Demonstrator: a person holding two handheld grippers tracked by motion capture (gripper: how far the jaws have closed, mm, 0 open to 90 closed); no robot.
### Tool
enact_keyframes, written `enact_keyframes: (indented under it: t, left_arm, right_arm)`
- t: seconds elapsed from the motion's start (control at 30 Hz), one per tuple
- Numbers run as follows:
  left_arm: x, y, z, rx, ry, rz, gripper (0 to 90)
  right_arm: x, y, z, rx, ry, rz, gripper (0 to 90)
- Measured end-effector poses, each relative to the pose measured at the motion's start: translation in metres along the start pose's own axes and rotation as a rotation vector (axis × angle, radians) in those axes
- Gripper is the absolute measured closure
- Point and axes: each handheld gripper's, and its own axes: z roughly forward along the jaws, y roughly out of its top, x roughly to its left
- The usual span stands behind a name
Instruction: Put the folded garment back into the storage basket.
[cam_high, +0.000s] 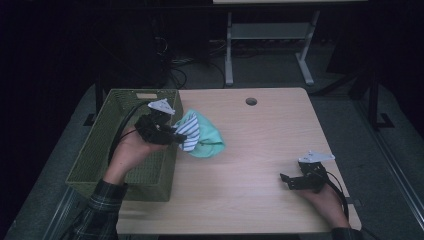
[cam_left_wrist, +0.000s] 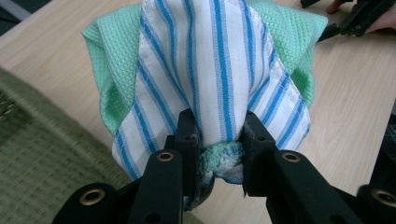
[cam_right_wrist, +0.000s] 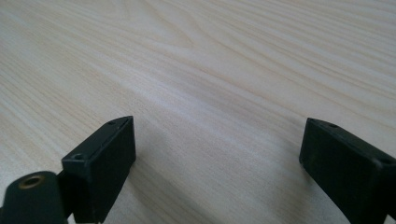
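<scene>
Dim high view, dark surround (close-ups brighter)

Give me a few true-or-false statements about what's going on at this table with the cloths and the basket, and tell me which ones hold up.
1. The left hand-held gripper pinches a bunch of cloth. True.
2. The striped cloth is red and white. False: it is blue and white, with a green cloth behind it.
3. The right hand-held gripper holds a cloth too. False: its jaws stand apart above bare table.
4. The green basket sits at the table's left side. True.
5. The cloths lie at the bottom of the basket. False: they hang from the left hand-held gripper, beside the basket's right wall.
</scene>
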Motion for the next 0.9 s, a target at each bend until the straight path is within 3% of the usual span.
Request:
enact_keyframes:
  t: [0.27, 0.63, 0.9]
  left_arm:
    - [0.014, -0.016, -0.023, -0.027, 0.041, -0.042, 72.0]
    - [0.037, -0.049, -0.061, -0.08, 0.115, -0.141, 72.0]
    - [0.048, -0.068, -0.074, -0.084, 0.163, -0.189, 72.0]
  right_arm:
    - [0.0, 0.0, 0.0, 0.0, 0.0, 0.0, 10.0]
    - [0.0, 0.0, 0.0, 0.0, -0.003, 0.003, 10.0]
    - [0.0, 0.0, 0.0, 0.001, -0.004, 0.004, 10.0]
